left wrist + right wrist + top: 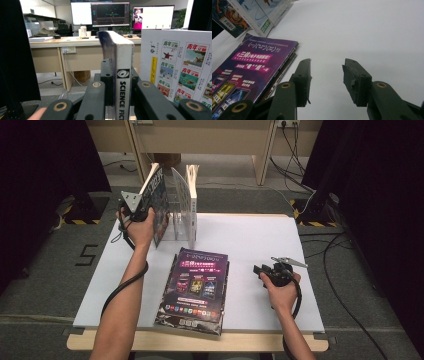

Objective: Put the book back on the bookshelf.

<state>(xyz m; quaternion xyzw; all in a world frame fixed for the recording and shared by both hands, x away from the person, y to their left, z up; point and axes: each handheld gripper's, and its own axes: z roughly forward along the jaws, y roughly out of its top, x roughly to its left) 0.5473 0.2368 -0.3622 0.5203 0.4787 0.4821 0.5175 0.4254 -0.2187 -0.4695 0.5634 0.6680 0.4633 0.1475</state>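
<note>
My left gripper [146, 211] is shut on the spine of a dark-covered magazine [158, 202] and holds it upright at the left end of a clear rack [178, 222]. In the left gripper view the jaws of my left gripper [120, 73] clamp the white spine of that magazine [120, 47], which reads "SCIENCE FIC". A white-covered magazine [183, 70] stands just to its right. My right gripper [265, 271] rests low over the white table [260, 240] with its jaws open. Nothing lies between the jaws of my right gripper [327, 77].
A stack of purple-covered magazines [196, 287] lies flat at the table's front middle, to the left of the right gripper [249, 72]. Another white magazine [192, 202] stands at the rack's right end. Desks and monitors [110, 13] stand beyond the table.
</note>
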